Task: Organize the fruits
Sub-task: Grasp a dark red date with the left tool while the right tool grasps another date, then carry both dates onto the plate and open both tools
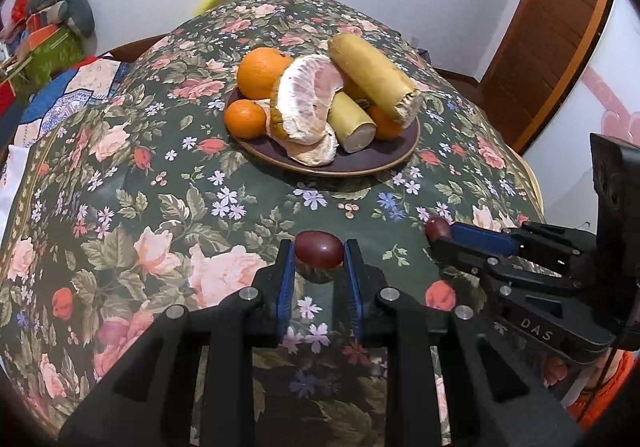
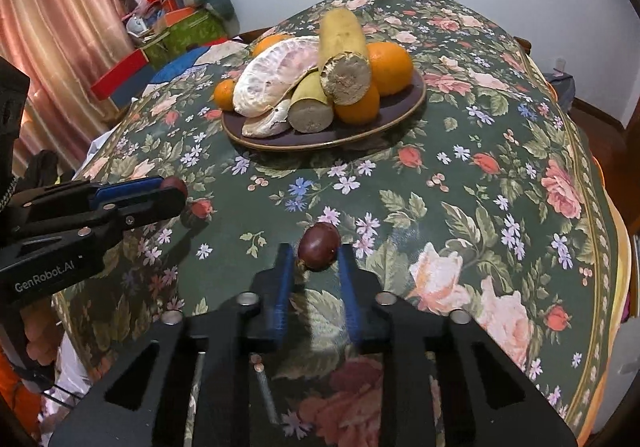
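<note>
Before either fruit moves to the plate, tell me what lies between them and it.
Nothing visible does. The left tongs grip one dark red fruit, the right tongs another. Only bare floral tablecloth lies before the plate, whose near rim has open room; the piled fruit sits further back.

Beyond the fingers, the plate hides one orange behind the stacked yellow pieces. The right fingers are blurred. Both gripper bodies are cut off by the bottom edge.
</note>
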The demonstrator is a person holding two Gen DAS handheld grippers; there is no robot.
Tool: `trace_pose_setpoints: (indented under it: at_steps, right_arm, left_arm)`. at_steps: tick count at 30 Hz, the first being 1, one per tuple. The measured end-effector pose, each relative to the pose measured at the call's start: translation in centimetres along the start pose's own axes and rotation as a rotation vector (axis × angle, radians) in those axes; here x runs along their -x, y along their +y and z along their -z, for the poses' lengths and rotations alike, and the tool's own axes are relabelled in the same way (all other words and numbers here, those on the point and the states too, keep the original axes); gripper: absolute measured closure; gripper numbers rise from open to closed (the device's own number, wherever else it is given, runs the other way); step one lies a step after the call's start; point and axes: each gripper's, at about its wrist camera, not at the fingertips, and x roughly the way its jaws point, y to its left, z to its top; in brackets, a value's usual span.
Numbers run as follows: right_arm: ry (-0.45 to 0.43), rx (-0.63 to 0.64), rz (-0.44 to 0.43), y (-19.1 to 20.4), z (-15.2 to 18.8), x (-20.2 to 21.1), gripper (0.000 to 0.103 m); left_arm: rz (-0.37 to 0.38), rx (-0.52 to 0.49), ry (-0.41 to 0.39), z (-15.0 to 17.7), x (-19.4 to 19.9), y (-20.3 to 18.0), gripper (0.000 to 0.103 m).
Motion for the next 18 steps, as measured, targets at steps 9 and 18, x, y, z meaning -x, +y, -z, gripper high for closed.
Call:
trace_pose_setpoints:
  at_steps: [9, 18]
  right_arm:
    - [-0.035, -0.004, -0.009, 0.0, -0.9, 0.9, 0.088]
    - [-0.097, -0.013, -0.017, -0.7, -3.4, 1.4, 0.088]
  left_arm:
    - [0.006, -0.005, -0.028, -1.0, 0.2, -0.1, 0.079]
    - [0.028, -0.027, -0.064, -3.8, -0.2, -0.9, 0.079]
